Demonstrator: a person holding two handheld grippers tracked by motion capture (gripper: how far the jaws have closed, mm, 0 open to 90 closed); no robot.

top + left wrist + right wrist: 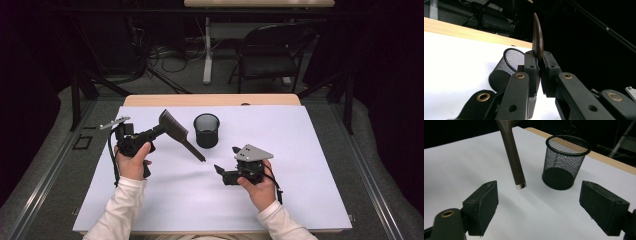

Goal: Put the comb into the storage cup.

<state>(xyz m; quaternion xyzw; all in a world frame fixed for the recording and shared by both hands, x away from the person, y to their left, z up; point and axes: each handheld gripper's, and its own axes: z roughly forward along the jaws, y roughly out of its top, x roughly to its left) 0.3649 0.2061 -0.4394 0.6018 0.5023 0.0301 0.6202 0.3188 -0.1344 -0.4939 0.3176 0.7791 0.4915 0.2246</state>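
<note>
The left gripper (156,131) is clamped on the toothed head of a dark comb (176,133), held clear of the white surface (300,150). Its long handle slants down toward the near edge, its tip just ahead of the right gripper (226,161) — jaws wide apart. That hand looks nearer the handle end. The mesh cup (206,130) stands upright just beside the comb, toward the far edge.

left gripper (159,127) near the table's left edge, jaws closed, raised off the surface. right gripper (226,161) toward the near edge, jaws wide apart.
</note>
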